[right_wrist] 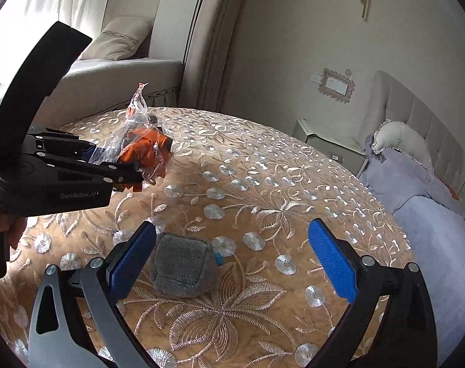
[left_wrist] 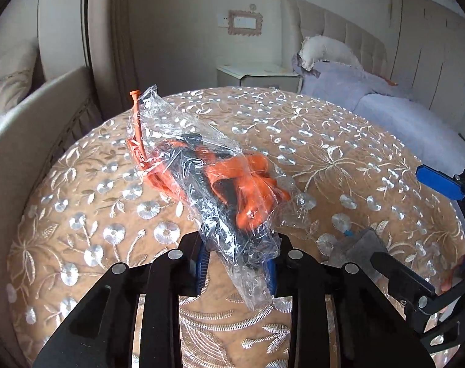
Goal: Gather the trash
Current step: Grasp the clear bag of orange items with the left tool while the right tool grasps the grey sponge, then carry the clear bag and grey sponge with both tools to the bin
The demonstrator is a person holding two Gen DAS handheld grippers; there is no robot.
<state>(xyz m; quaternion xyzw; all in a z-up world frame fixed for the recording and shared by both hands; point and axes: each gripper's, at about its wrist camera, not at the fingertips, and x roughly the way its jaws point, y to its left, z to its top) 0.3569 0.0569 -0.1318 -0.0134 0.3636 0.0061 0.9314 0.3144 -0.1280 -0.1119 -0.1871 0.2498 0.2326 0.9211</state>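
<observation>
A crumpled clear plastic bag with orange and black pieces inside lies on the round table's embroidered beige cloth. My left gripper is shut on the bag's near end. In the right wrist view the same bag sticks out of the left gripper at the left. A small grey folded cloth piece rests on the table between the blue pads of my right gripper, which stands open. The cloth sits close to the left pad. In the left wrist view the right gripper is at the right edge, beside the grey piece.
A bed with lilac bedding and a pale pillow stands to the right of the table. A white nightstand sits behind it. A beige cushioned seat with a cushion lies at the far left by the window.
</observation>
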